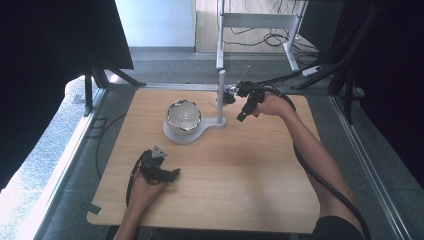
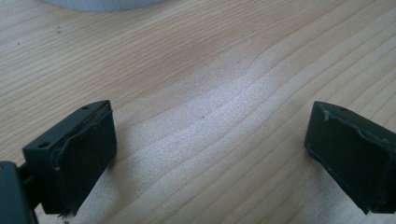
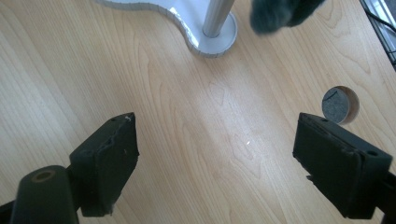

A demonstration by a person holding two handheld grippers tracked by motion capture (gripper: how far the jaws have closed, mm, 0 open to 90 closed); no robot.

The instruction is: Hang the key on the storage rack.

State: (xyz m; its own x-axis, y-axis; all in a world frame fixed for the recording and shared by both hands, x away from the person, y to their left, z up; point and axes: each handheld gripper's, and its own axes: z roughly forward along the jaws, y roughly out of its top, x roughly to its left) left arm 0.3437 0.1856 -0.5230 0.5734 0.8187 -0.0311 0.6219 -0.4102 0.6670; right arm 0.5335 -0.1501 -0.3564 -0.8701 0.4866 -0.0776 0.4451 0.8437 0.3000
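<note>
Left tool (image 1: 172, 174) is resting on the table (image 1: 235, 185) at its near-left w/ jaws standing wide, nothing btwn them. Right tool (image 1: 242, 116) is hovering just right of the white stand's pole (image 1: 221, 95), jaws apart & empty. Bowl (image 1: 183, 116) is sitting on the stand's base (image 3: 187, 14), mid-table.

Light wood desk (image 1: 240, 175) with a round cable hole (image 3: 340, 104) near its right edge. Grey floor (image 1: 175, 70) all around the desk. Beyond the desk's far edge there's a white metal frame (image 1: 260, 20), loose cables (image 1: 272, 39) and a white power strip (image 1: 312, 70). Black curtains (image 1: 45, 50) hang on both sides of the desk.
</note>
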